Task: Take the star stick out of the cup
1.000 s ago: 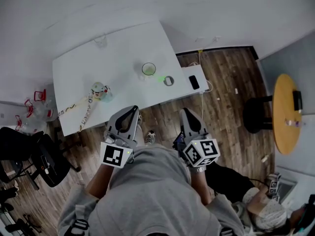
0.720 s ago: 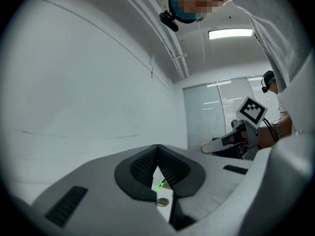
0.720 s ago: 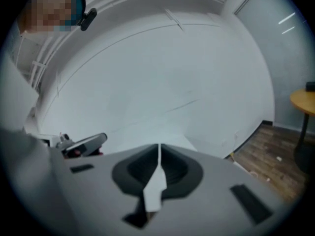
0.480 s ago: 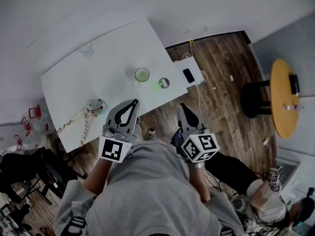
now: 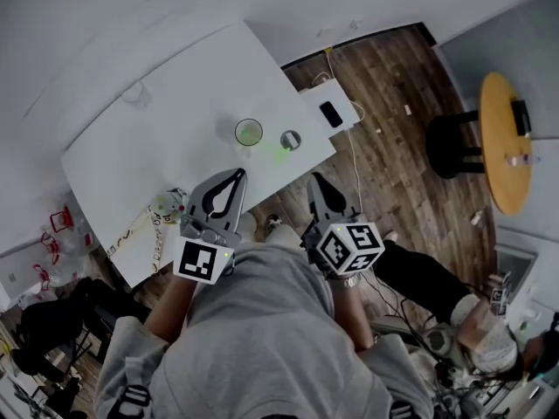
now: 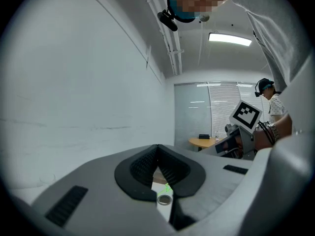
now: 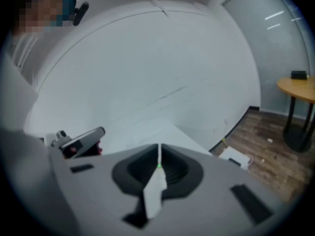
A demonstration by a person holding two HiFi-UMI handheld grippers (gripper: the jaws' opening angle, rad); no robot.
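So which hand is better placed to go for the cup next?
Left, probably: the left tongs are nearer the cup and aimed roughly at it; the right tongs are farther off. Both are shut.

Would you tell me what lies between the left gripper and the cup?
Nothing does: in the head view, only a bare stretch of the white table separates the left gripper from the cup.
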